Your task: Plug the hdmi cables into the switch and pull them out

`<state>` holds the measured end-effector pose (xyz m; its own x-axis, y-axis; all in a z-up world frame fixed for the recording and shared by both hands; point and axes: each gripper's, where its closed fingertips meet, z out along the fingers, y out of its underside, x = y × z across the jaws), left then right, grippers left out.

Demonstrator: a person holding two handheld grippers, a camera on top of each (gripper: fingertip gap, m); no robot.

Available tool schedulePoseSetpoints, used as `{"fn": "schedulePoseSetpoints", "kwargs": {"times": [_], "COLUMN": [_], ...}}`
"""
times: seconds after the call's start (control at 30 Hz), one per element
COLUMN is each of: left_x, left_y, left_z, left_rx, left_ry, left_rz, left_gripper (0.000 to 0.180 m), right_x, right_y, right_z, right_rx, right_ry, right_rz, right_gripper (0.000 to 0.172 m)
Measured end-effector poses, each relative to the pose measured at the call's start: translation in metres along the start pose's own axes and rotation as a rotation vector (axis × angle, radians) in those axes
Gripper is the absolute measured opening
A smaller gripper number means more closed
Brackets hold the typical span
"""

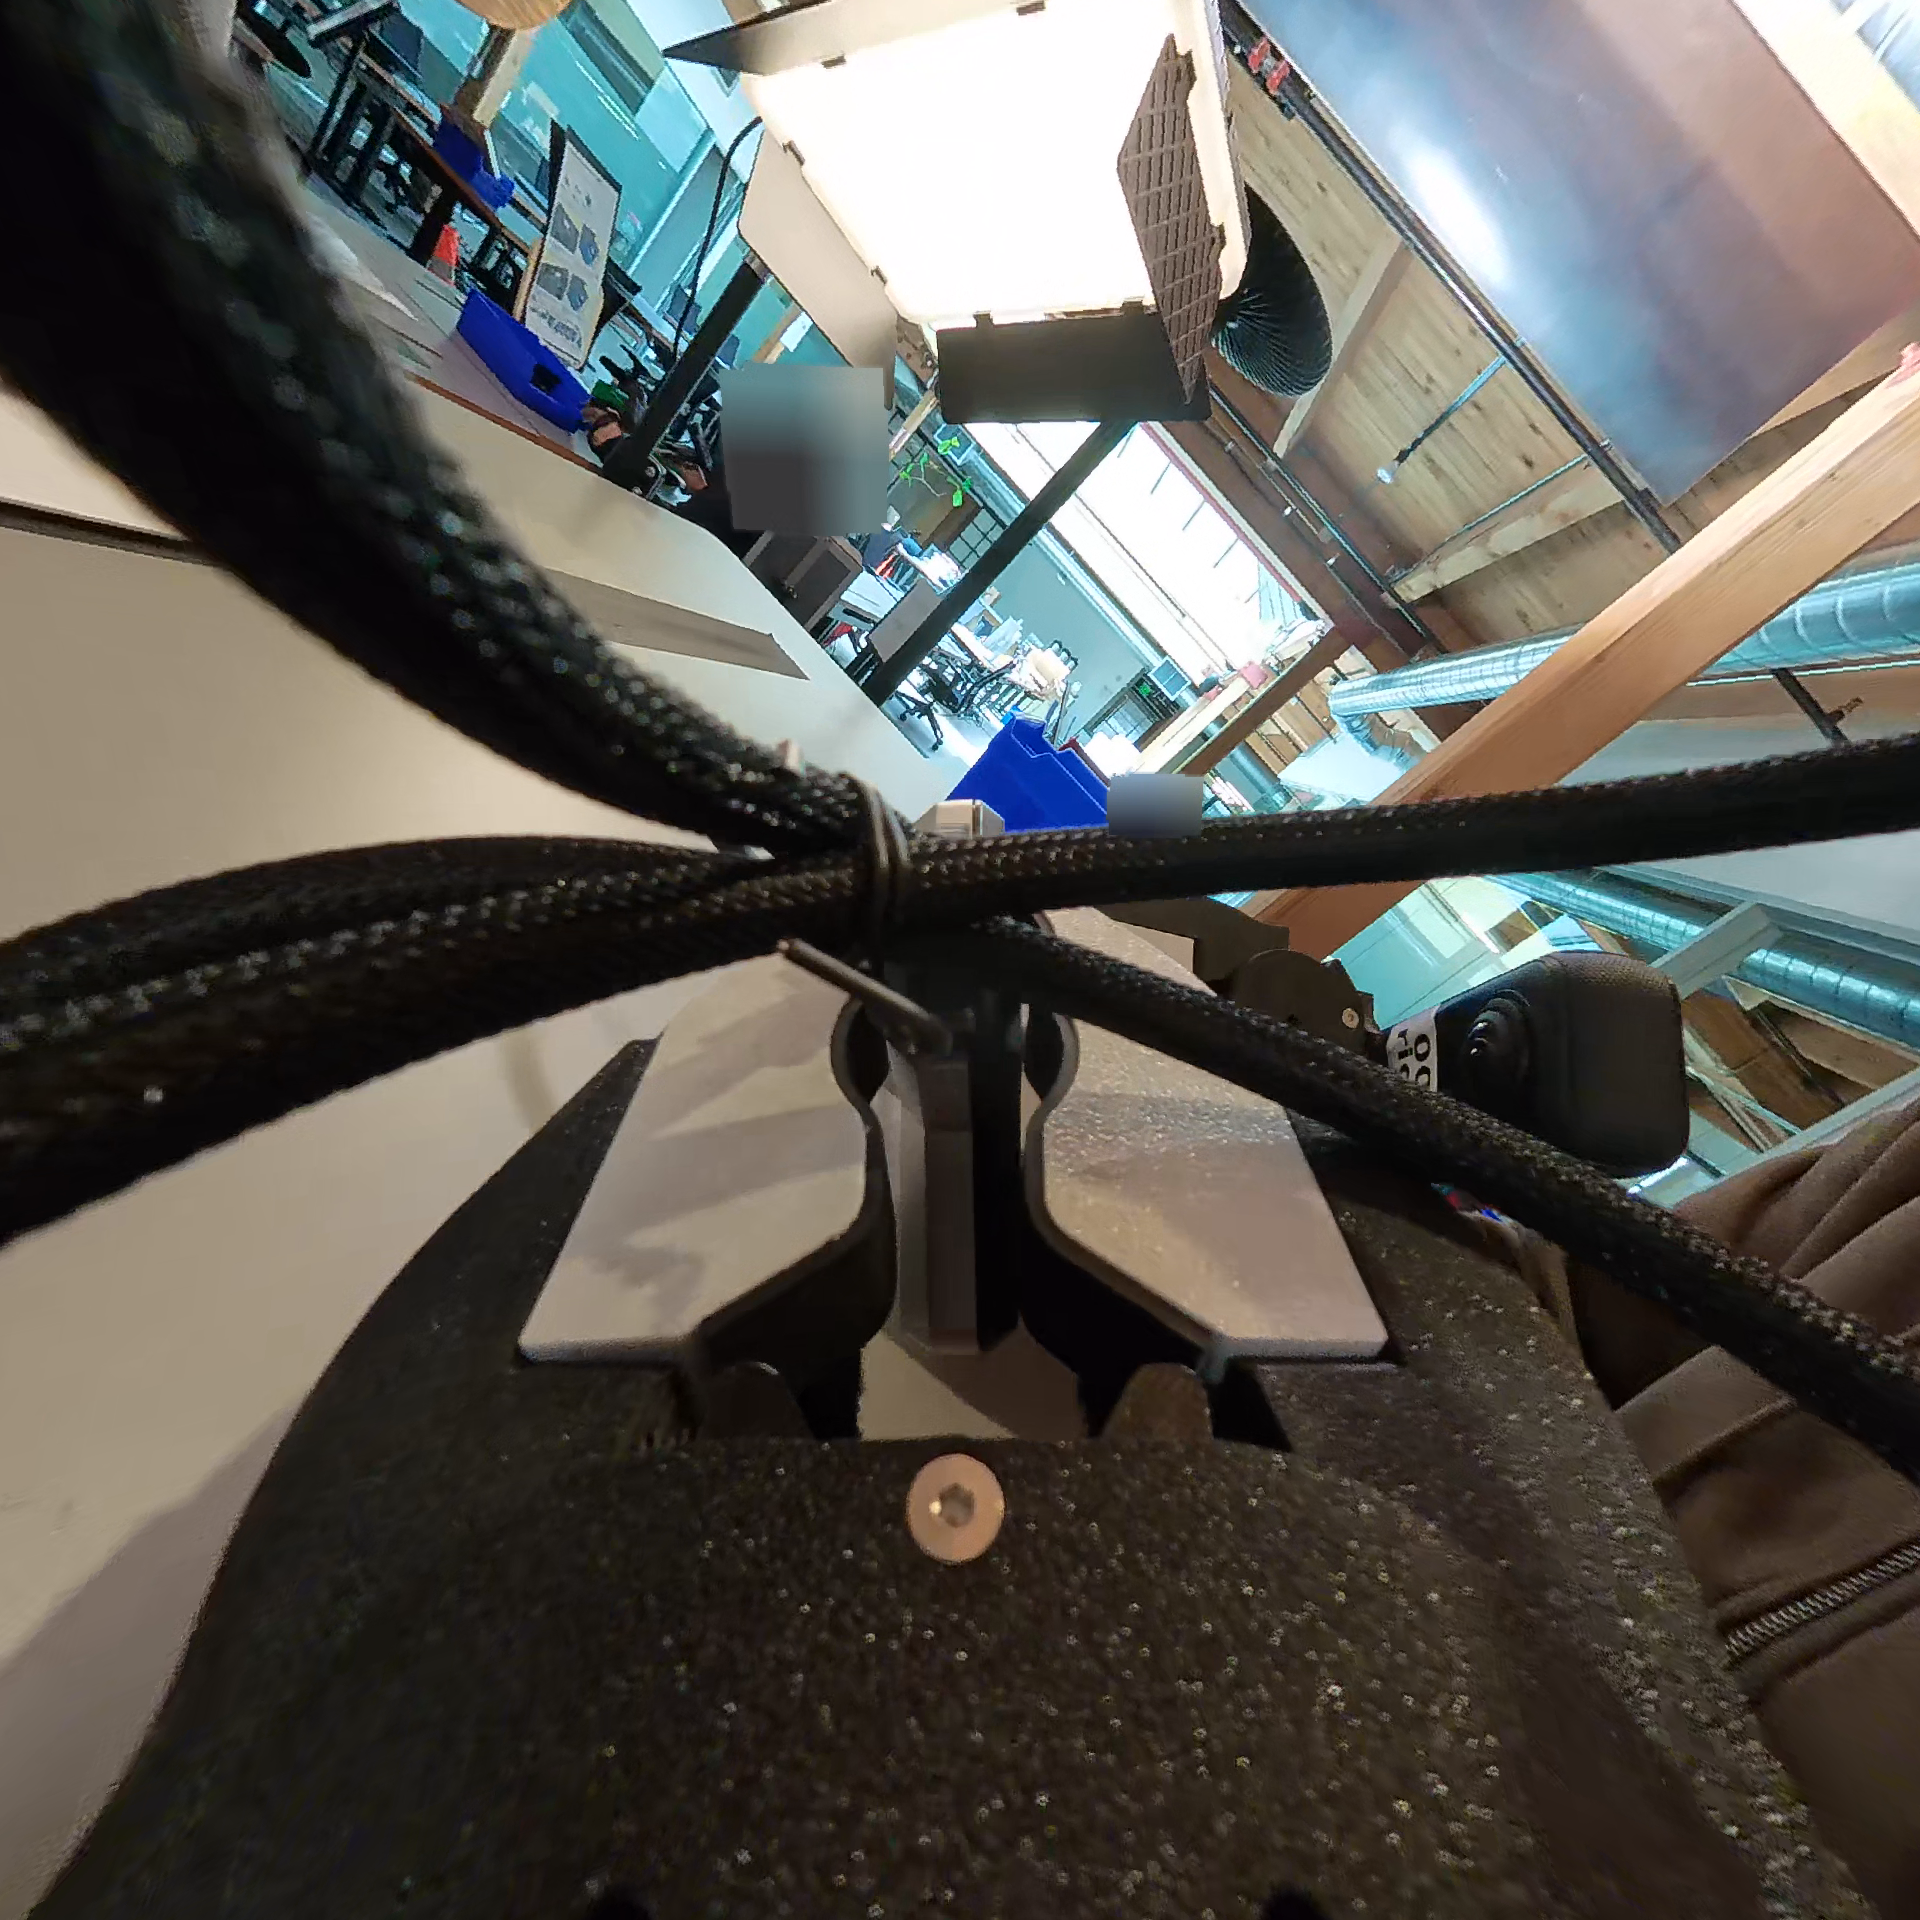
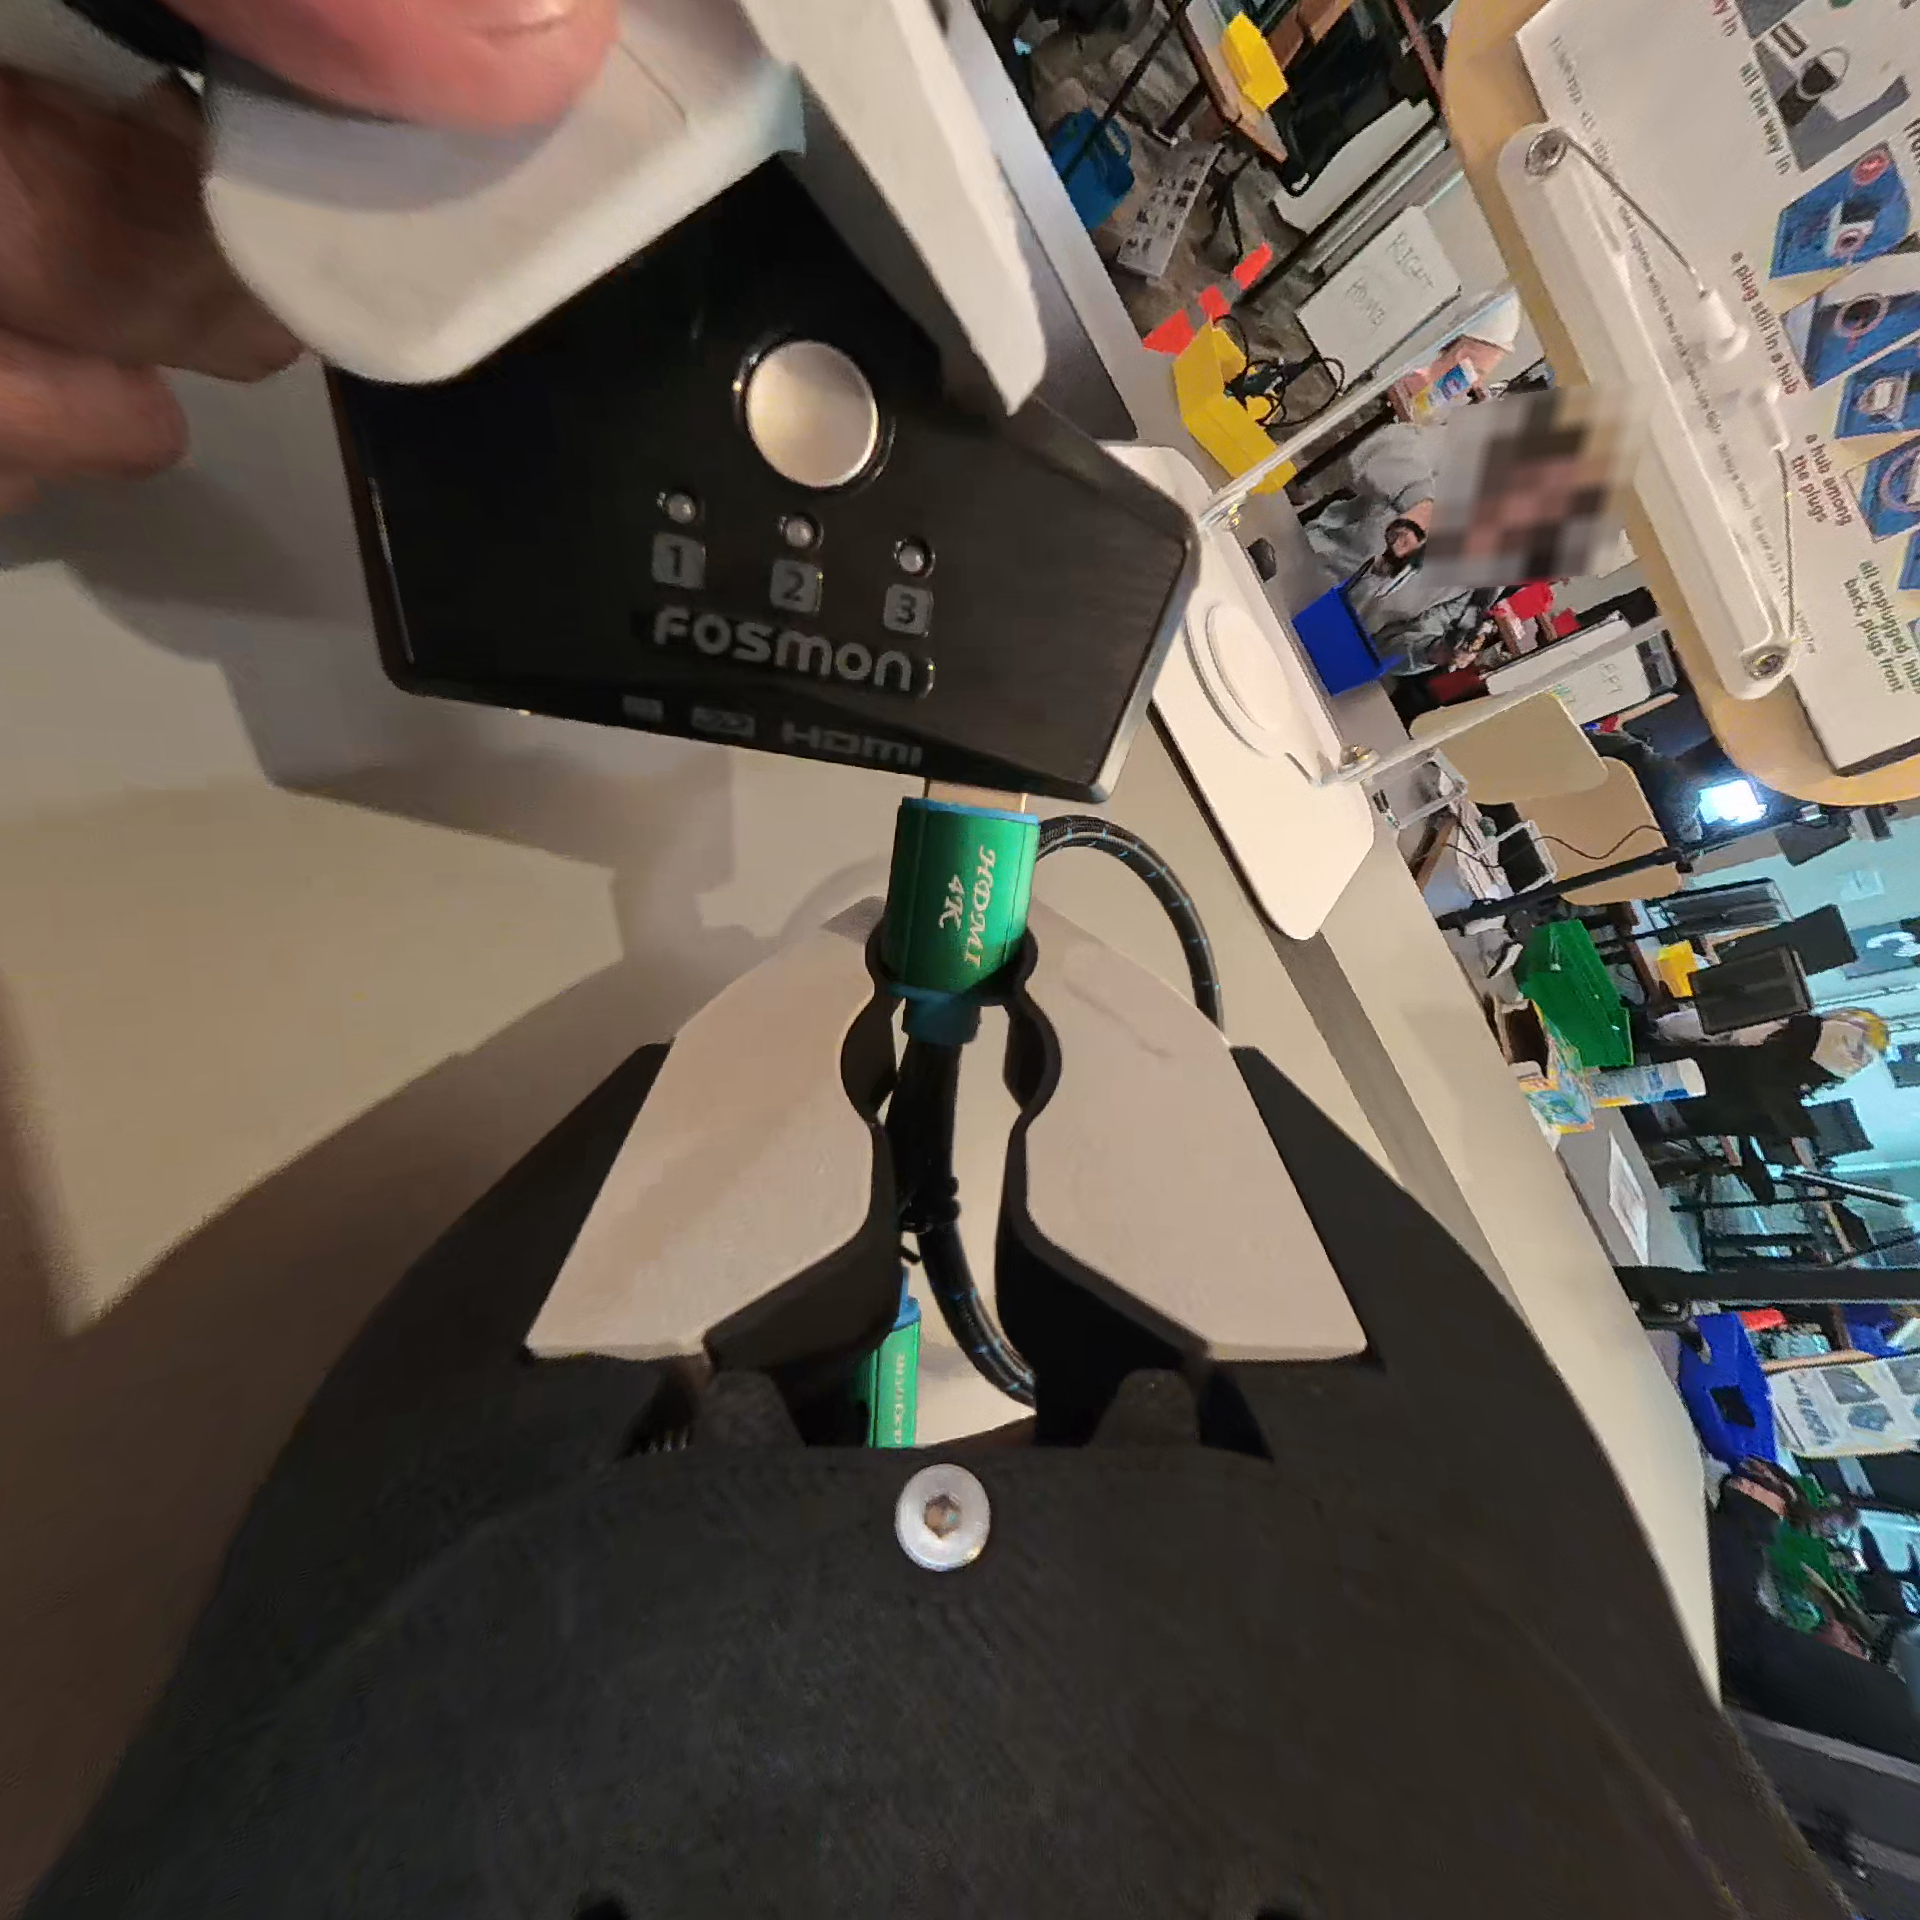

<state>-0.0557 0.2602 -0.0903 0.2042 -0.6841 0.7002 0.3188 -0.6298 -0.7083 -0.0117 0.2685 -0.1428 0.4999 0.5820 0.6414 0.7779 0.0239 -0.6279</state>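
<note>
The right gripper (image 2: 951, 956) has its jaws narrowed onto a green HDMI plug (image 2: 961, 894), both pads pressed on the lower part of its shell, just above the blue collar. The plug's bare metal tip meets the near edge of a black HDMI switch box (image 2: 769, 561), with a sliver of metal showing outside the port. The box is held above the table (image 2: 312, 935), inward of its right edge, clamped from the far side by the white fingers of the left gripper (image 1: 951, 1029), with a hand (image 2: 83, 312) close beside them.

A low grip like this probably gives the plug leverage to tilt. It seems steadiest with the shell in line with the jaws and square to the box edge, as it looks here. The plug's braided cable (image 2: 1174, 904) loops off to the right and could tug sideways.

In the left wrist view the box shows edge-on between the jaws, which hold it. Black braided cables (image 1: 416, 935), cinched by a thin tie (image 1: 883, 862), cross right in front.

The plug shell is smooth, glossy metal with rounded corners. The box is flat brushed black metal with a round silver button (image 2: 810, 426). The cables are coarse woven sleeving, and the table is matte and pale.
</note>
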Motion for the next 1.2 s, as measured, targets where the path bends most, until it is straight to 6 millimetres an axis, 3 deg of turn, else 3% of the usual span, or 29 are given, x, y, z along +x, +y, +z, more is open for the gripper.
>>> {"fn": "schedulePoseSetpoints", "kwargs": {"times": [0.27,0.43,0.63,0.87,1.07,1.2], "left_x": [0.002,0.004,-0.005,-0.023,-0.027,-0.029], "left_y": [0.01,0.01,0.015,0.027,0.036,0.032], "left_z": [0.002,-0.002,-0.003,-0.007,-0.009,-0.017], "left_rx": [-0.065,-0.063,-0.016,0.101,0.169,0.235], "left_ry": [-0.007,0.022,-0.091,-0.214,-0.242,-0.235], "left_rz": [-0.022,-0.055,-0.136,-0.413,-0.54,-0.62], "left_gripper": [0.022,0.023,0.022,0.022,0.022,0.023], "right_x": [0.001,0.0,-0.01,-0.006,-0.041,-0.055], "right_y": [0.006,-0.001,0.007,0.001,-0.023,-0.031], "right_z": [0.0,-0.004,-0.001,-0.015,-0.02,-0.016], "right_rx": [-0.026,0.013,-0.005,0.072,0.178,0.194], "right_ry": [-0.006,-0.018,-0.121,-0.165,-0.142,-0.09], "right_rz": [-0.049,-0.064,-0.049,-0.079,-0.292,-0.377], "right_gripper": [0.014,0.015,0.017,0.05,0.063,0.059]}}
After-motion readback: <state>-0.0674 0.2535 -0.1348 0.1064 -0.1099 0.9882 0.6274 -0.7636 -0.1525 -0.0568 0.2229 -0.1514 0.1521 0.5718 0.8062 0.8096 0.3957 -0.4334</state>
